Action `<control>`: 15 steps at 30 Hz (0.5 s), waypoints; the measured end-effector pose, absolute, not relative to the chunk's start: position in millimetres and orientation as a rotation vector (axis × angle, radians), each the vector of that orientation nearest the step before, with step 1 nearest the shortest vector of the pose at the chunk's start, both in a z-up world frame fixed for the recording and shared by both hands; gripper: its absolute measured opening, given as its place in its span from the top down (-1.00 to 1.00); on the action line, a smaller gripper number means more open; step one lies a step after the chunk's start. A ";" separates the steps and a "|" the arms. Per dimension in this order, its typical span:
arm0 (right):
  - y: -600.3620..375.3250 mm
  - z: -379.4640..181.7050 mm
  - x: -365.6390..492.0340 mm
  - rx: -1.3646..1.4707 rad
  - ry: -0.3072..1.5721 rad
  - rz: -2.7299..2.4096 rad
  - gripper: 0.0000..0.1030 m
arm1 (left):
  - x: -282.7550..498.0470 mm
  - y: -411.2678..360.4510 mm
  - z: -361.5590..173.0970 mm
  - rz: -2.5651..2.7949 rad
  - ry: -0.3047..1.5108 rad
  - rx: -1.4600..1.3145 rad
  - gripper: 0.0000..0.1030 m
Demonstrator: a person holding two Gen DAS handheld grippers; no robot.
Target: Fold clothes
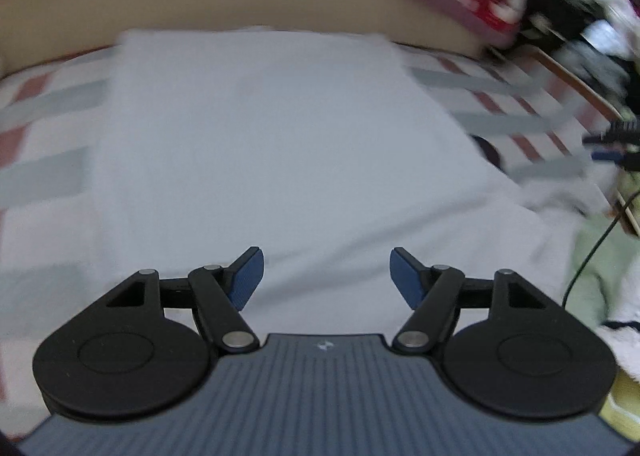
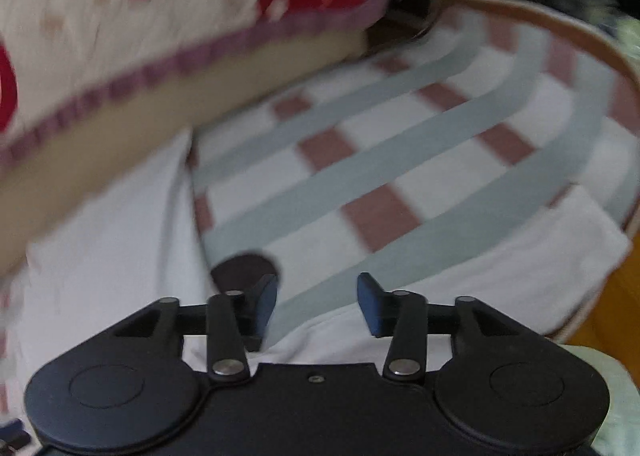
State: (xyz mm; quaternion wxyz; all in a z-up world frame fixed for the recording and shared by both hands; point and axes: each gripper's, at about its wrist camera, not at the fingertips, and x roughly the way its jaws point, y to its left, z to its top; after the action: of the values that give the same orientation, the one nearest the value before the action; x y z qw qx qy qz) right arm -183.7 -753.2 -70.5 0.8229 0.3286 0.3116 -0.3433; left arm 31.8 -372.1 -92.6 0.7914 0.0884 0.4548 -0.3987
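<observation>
A pale grey-white folded garment (image 1: 256, 144) lies flat on the checked bedsheet with grey stripes and reddish squares (image 2: 400, 160), under the left gripper (image 1: 327, 276). This gripper has its blue pads spread apart and holds nothing. The right gripper (image 2: 317, 304) is also spread wide and empty, above the sheet just beside the garment's edge.

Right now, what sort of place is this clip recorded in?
Most likely a bedroom. A white garment lies spread on a bed covered by a checked sheet, with a mattress or cushion edged in purple trim behind it. Both hand-held grippers, left and right, are open above it.
</observation>
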 end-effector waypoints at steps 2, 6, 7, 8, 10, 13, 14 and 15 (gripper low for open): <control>-761.0 -75.6 -227.4 0.838 0.520 -0.714 0.02 | 22.2 -393.5 -86.1 -0.940 0.956 0.184 -0.33; -780.5 -107.7 -293.7 1.018 0.434 -0.810 0.02 | 14.5 -448.9 -84.8 -1.021 0.965 0.200 -0.32; -784.3 -115.4 -304.2 1.039 0.439 -0.839 0.01 | 11.1 -462.7 -85.6 -1.033 0.973 0.206 -0.32; -786.6 -122.2 -310.1 1.045 0.452 -0.853 0.00 | 6.6 -477.6 -86.4 -1.041 0.982 0.219 -0.31; -792.5 -136.3 -319.9 1.072 0.459 -0.873 0.00 | -3.9 -504.9 -87.5 -1.061 0.993 0.247 -0.30; -805.0 -151.3 -325.6 1.116 0.452 -0.899 0.00 | -18.0 -536.4 -86.8 -1.096 0.989 0.280 -0.30; -809.8 -154.8 -326.7 1.122 0.446 -0.914 -0.03 | -21.8 -543.4 -86.8 -1.100 0.986 0.289 -0.30; -814.7 -158.2 -326.6 1.123 0.448 -0.932 -0.07 | -25.5 -550.3 -86.9 -1.104 0.983 0.298 -0.30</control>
State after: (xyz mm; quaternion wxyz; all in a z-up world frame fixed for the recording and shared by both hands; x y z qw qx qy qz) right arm -326.6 -814.7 -158.2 0.7225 0.5085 0.2029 -0.4222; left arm -25.5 -550.3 -86.9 0.7290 0.1354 0.4463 -0.5010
